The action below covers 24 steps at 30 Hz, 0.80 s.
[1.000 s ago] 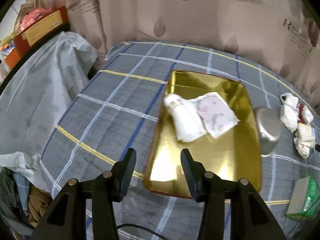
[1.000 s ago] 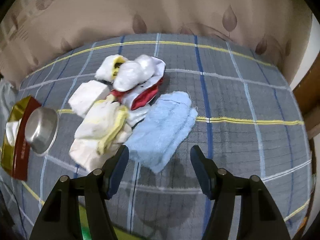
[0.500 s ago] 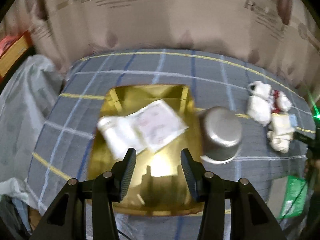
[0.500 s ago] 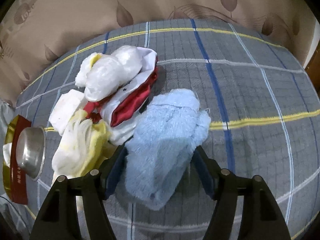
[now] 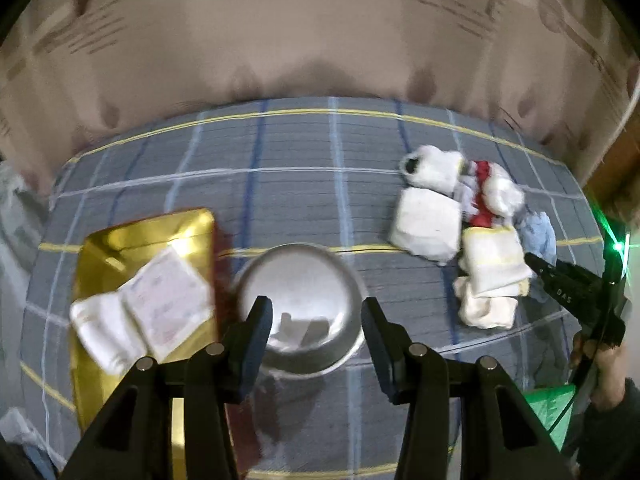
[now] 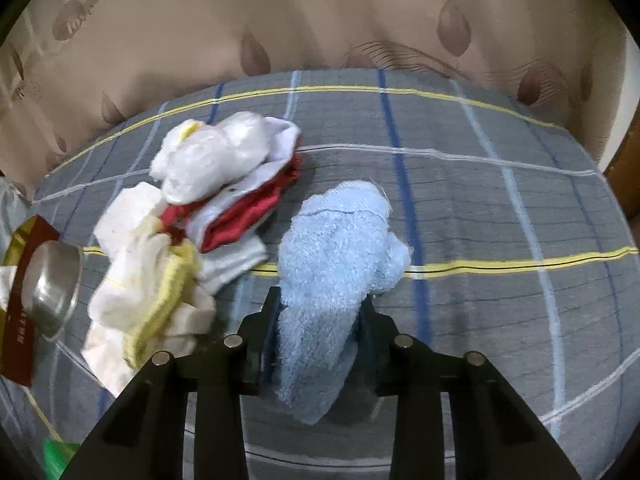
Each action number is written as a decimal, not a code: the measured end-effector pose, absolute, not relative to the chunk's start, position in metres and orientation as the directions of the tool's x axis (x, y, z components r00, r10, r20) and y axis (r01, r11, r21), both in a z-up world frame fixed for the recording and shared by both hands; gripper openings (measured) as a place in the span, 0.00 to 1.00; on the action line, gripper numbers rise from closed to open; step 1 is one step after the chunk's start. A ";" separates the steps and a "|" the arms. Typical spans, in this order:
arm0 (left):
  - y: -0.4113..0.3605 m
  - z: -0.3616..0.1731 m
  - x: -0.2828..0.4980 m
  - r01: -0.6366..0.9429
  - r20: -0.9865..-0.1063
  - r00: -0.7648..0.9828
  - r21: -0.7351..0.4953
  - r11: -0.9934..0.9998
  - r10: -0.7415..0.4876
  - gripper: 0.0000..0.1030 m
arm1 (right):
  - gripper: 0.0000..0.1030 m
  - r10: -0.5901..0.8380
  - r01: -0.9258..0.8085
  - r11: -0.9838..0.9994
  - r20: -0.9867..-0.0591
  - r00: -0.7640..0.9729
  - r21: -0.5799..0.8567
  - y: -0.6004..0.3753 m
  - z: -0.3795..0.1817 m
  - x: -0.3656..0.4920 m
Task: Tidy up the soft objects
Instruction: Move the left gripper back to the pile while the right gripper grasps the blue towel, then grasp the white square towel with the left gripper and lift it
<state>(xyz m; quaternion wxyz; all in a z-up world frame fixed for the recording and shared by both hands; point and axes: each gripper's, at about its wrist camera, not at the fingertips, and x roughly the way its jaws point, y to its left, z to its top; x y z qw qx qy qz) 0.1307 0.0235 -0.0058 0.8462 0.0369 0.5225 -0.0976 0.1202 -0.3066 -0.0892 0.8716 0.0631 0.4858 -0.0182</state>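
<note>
My right gripper (image 6: 320, 312) is shut on a fluffy light-blue towel (image 6: 340, 236) that lies on the plaid bed cover. Left of it is a pile of soft things: a white and red cloth (image 6: 240, 184) and white-yellow cloths (image 6: 148, 280). The pile also shows in the left wrist view (image 5: 460, 232), with the right gripper (image 5: 568, 288) at its right side. My left gripper (image 5: 316, 320) is open and empty above a steel bowl (image 5: 300, 280). A gold tray (image 5: 120, 248) to the left holds a white cloth (image 5: 108, 332) and a folded patterned cloth (image 5: 168, 300).
A green packet (image 5: 556, 404) lies at the near right edge of the bed. A beige patterned curtain (image 6: 280, 20) hangs behind the bed. The steel bowl (image 6: 52, 288) and red-edged tray (image 6: 20, 320) sit far left in the right wrist view.
My right gripper moved forward and closed on the blue towel. My left gripper swung to the right, from over the gold tray to over the steel bowl.
</note>
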 end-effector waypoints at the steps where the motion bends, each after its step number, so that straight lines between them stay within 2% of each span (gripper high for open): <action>1: 0.014 -0.009 0.134 0.224 -0.895 0.425 -0.039 0.974 -0.134 0.46 | 0.30 0.020 0.103 0.991 -0.848 0.529 0.088 -0.310 -0.089 0.119; 5: -0.009 -0.021 0.143 0.281 -0.910 0.379 -0.062 0.958 -0.170 0.47 | 0.30 -0.012 0.153 0.985 -0.843 0.538 0.084 -0.328 -0.089 0.111; 7: -0.023 -0.028 0.148 0.313 -0.919 0.337 -0.094 0.945 -0.203 0.55 | 0.30 0.008 0.153 0.982 -0.837 0.547 0.109 -0.333 -0.092 0.108; 10: -0.039 -0.033 0.158 0.329 -0.925 0.299 -0.131 0.935 -0.235 0.58 | 0.32 0.007 0.156 0.981 -0.820 0.572 0.117 -0.333 -0.095 0.106; 17: -0.061 -0.042 0.191 0.321 -0.934 0.243 -0.175 0.931 -0.260 0.60 | 0.35 -0.018 0.144 0.986 -0.798 0.603 0.086 -0.325 -0.099 0.105; 21: -0.074 -0.043 0.207 0.348 -0.940 0.241 -0.147 0.926 -0.240 0.61 | 0.36 -0.011 0.143 0.985 -0.797 0.604 0.095 -0.327 -0.099 0.105; 24: -0.085 -0.043 0.219 0.358 -0.941 0.232 -0.154 0.921 -0.247 0.73 | 0.37 -0.017 0.141 0.986 -0.797 0.603 0.086 -0.326 -0.099 0.105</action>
